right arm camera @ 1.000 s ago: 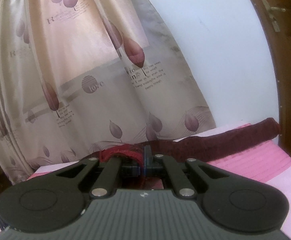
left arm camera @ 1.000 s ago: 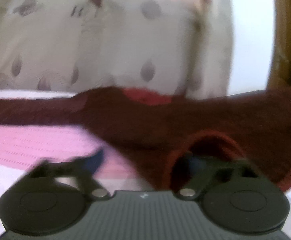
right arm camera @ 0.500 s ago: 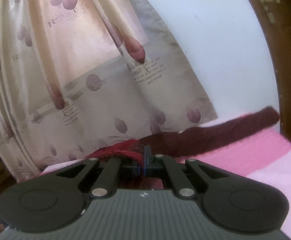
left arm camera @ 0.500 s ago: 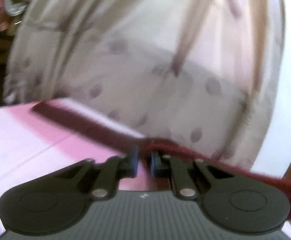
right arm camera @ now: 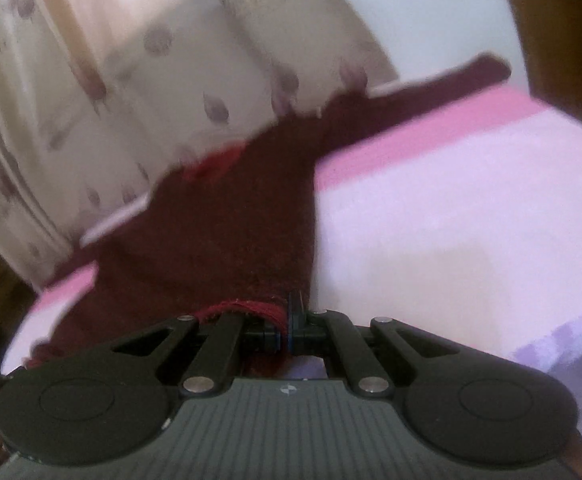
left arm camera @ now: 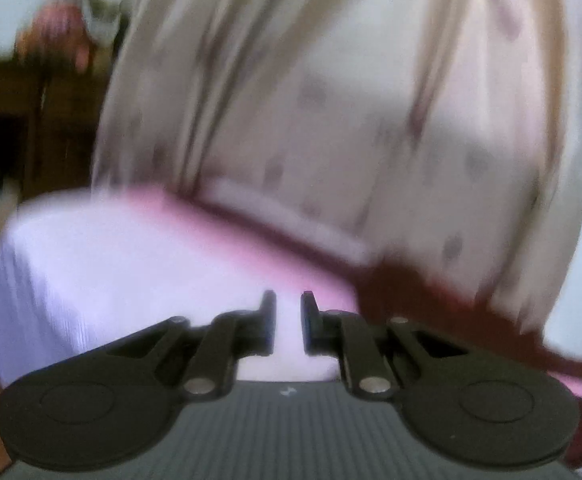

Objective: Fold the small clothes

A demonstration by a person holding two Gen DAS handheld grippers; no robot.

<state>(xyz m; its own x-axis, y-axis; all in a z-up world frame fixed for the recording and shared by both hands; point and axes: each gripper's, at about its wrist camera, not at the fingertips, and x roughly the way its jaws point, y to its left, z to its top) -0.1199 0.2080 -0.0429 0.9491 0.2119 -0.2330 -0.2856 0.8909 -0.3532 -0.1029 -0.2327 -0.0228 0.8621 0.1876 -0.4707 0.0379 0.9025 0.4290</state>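
Right claw (right arm camera: pixel 287 322) clamped on maroon garment (right arm camera: pixel 227 232); left claw (left arm camera: pixel 288 320) slightly parted, empty.

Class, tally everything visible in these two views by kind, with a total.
Grippers: 2, the left gripper and the right gripper
Maroon garment: 1
Pink and white bedcover: 1
Patterned curtain: 1
Total: 5

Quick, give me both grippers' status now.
Left gripper: open, holding nothing.
Right gripper: closed on the maroon garment at its red-trimmed edge.
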